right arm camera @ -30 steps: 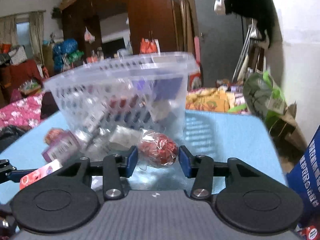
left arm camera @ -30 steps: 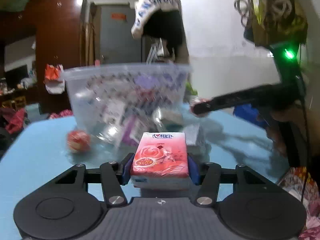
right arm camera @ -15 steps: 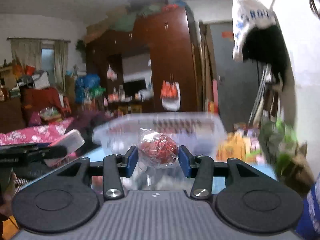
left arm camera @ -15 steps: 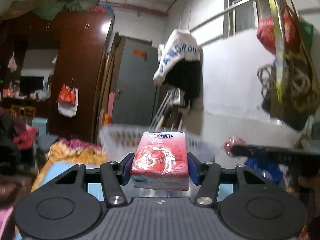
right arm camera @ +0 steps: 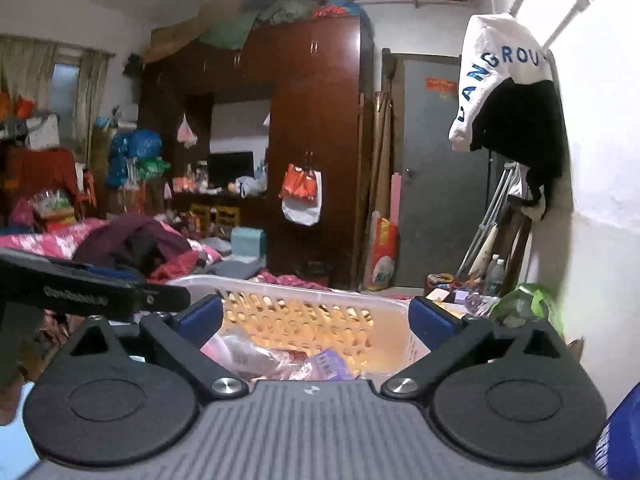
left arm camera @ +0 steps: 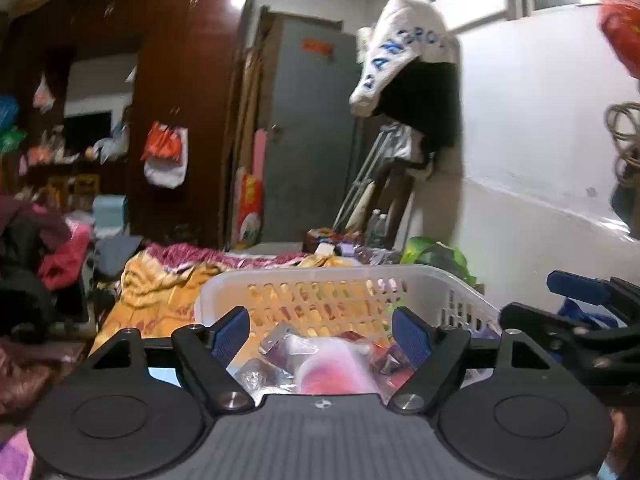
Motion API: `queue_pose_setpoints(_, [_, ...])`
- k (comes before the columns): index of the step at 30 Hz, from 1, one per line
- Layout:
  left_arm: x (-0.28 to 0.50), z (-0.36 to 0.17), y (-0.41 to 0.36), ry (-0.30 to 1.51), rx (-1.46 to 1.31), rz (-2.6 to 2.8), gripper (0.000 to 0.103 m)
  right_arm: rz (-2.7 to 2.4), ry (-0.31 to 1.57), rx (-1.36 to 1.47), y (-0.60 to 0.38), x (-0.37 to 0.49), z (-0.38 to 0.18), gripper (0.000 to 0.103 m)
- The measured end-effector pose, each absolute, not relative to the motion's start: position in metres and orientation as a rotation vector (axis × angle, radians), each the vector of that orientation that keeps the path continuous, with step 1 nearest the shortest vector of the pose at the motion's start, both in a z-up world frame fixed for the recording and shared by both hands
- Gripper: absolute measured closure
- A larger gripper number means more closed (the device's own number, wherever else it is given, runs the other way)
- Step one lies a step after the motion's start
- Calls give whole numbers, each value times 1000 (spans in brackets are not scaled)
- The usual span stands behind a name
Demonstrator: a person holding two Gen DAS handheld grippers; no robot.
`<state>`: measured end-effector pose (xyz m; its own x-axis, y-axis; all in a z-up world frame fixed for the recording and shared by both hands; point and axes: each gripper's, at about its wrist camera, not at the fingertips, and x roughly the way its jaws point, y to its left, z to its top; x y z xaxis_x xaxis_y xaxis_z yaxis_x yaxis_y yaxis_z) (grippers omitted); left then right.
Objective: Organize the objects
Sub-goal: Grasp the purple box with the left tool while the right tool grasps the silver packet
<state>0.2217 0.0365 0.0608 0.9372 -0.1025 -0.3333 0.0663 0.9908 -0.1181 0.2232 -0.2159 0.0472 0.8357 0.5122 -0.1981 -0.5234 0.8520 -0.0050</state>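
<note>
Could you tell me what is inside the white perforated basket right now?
The basket holds a heap of small wrapped packets: clear wrappers, a blurred pink pack, a purple one. Whatever lies lower is hidden by the heap and both gripper bodies.

Your L wrist cam sits just behind its fingers, facing fwd & slightly down into the white basket, very close. Your R wrist cam does the same from the basket's other side, w/ rim right below. Both share the basket, wardrobe, grey door & hanging white cloth.
</note>
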Motion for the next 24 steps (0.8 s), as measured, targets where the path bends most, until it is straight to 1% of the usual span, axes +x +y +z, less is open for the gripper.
queue_pose_setpoints(2, [193, 59, 39, 300, -78, -85, 20, 571, 201, -36, -231, 203, 40, 0])
queue_pose_setpoints(3, [174, 52, 40, 263, -71, -94, 15, 581, 207, -32, -239, 192, 32, 0])
queue_pose_setpoints(4, [157, 44, 42, 234, -67, -99, 3, 597, 220, -33, -246, 183, 20, 0])
queue_pose_setpoints(5, [143, 31, 42, 226, -64, -100, 0, 614, 249, -38, -252, 176, 6, 0])
queue_pose_setpoints(7, [130, 5, 38, 295, -65, -121, 0, 648, 360, -50, -260, 171, -24, 0])
queue_pose_setpoints(10, [130, -26, 34, 405, -117, -194, 5, 678, 495, -28, -259, 187, -46, 0])
queue_pose_setpoints(12, [135, -33, 30, 436, -126, -214, 9, 676, 504, -20, -260, 187, -52, 0])
queue_pose_setpoints(21, [151, -43, 14, 490, -87, -216, 9, 668, 529, -136, -234, 182, -66, 0])
queue_pose_setpoints(22, [152, -44, 14, 492, -90, -216, 12, 660, 522, -145, -234, 181, -65, 0])
queue_pose_setpoints(24, [153, -48, 13, 502, -89, -213, 24, 652, 503, -158, -236, 176, -66, 0])
